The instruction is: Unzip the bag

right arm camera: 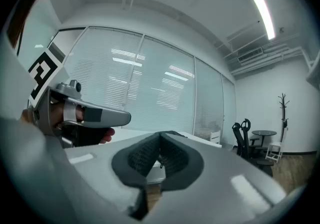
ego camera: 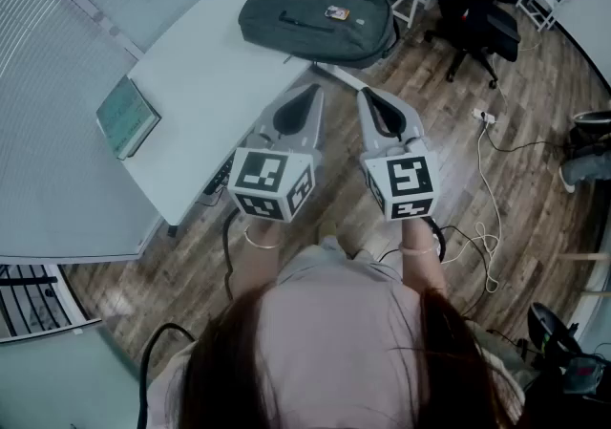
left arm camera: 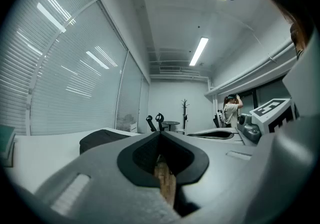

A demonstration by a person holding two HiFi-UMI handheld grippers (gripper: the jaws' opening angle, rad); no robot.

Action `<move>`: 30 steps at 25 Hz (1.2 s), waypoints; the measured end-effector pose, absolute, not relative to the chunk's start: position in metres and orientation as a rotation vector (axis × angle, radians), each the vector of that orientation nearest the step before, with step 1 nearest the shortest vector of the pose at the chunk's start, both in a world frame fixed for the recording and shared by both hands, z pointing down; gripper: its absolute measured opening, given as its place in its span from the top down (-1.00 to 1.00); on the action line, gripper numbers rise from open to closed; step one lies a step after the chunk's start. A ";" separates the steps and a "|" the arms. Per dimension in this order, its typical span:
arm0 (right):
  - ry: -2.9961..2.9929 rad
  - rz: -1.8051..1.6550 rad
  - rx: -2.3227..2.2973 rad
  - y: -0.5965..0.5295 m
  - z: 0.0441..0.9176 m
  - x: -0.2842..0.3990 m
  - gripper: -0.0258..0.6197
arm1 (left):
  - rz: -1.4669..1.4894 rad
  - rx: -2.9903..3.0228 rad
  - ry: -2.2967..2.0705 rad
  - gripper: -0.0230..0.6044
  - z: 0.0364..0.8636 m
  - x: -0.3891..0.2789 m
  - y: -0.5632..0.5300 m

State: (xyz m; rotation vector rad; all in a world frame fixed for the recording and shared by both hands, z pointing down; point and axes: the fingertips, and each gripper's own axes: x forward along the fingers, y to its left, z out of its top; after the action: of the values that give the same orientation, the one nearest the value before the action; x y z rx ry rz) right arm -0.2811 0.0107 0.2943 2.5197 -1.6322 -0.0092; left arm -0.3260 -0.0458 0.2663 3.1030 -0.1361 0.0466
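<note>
At the far end of the white curved bench (ego camera: pixel 205 83) lies the dark grey fabric bag (ego camera: pixel 310 21), flat on its back. Nearer the person, over the wooden plank floor (ego camera: pixel 535 169), the left hand-held gripper (ego camera: pixel 307 95) and the right hand-held gripper (ego camera: pixel 370 95) hover side by side, apart from the bag. Both have their jaws pressed together with nothing between them. A green book (ego camera: pixel 127 117) rests on the bench's left part.
</note>
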 end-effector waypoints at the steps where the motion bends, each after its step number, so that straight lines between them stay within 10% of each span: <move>1: -1.634 -0.020 2.529 0.006 0.293 -0.279 0.91 | 0.049 3.106 -0.132 0.90 0.268 -0.324 -0.051; 30: -1.630 0.067 2.516 -0.089 0.329 -0.251 0.91 | 0.107 3.103 -0.053 0.90 0.298 -0.280 -0.142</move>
State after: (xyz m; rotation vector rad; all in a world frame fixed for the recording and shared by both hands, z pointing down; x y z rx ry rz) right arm -0.2507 -0.0892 0.3295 2.5160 -1.6295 0.0665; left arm -0.2800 -0.1423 0.2985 3.1030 -0.0526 0.1074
